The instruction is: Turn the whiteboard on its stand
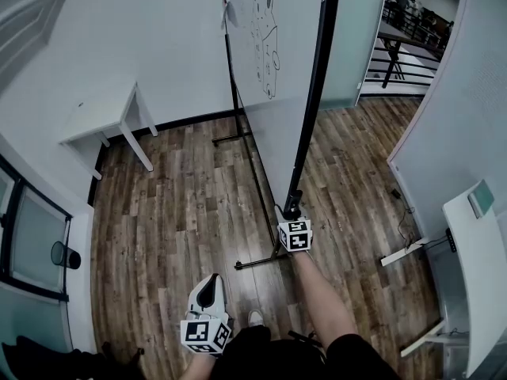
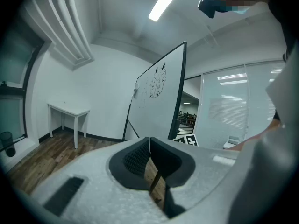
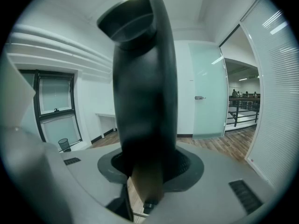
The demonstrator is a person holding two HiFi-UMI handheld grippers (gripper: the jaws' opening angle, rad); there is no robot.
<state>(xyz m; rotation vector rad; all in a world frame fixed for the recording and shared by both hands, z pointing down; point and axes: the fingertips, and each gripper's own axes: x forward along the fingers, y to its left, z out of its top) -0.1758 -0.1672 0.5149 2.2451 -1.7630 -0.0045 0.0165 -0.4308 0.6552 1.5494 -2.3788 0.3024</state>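
No legible text on whiteboard, seemingly

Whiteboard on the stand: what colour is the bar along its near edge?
Black. The tall whiteboard's long edge bar shows best in the head view.

The whiteboard stands mid-room, a table left of it, a desk at right.

The head view looks steeply down at the brown wood-plank floor, the left gripper view faces the black-framed white whiteboard from well off, and the right gripper view sits against its black frame edge.
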